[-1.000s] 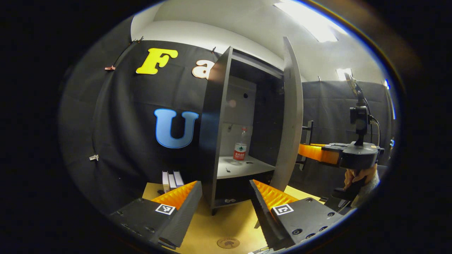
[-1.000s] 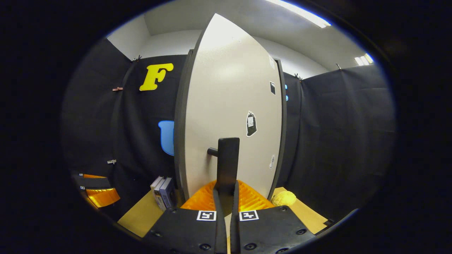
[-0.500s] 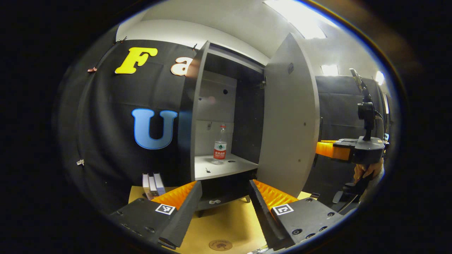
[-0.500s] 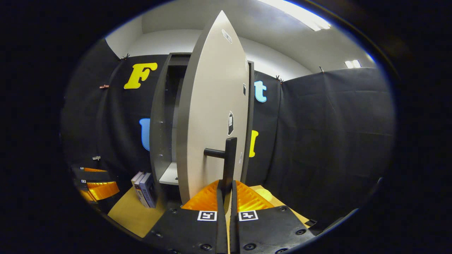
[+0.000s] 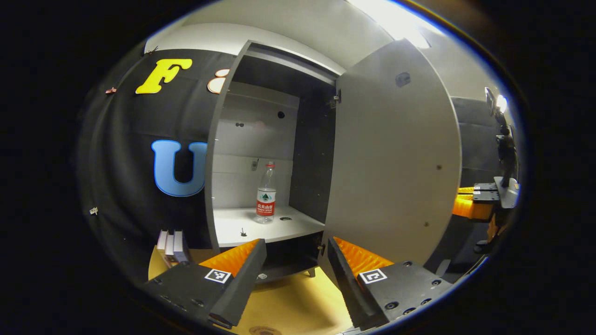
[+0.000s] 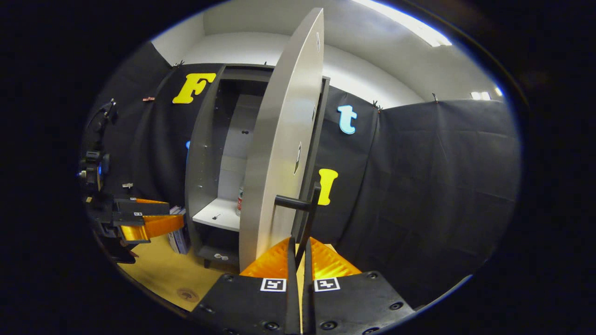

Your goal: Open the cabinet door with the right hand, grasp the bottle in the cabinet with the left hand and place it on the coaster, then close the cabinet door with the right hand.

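Left gripper view: left claw (image 5: 293,260) spread & empty, bottle (image 5: 266,199) upright on cabinet shelf (image 5: 260,230), prob light, slick thin plastic, so grab mid-body at label; right claw (image 6: 298,260) clenched on door handle (image 6: 311,218).

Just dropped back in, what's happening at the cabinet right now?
The right gripper is shut on the black bar handle of the grey cabinet door, which stands wide open. The left gripper is open, facing the clear plastic bottle with a red label standing upright on the white shelf. The bottle is not yet grasped.
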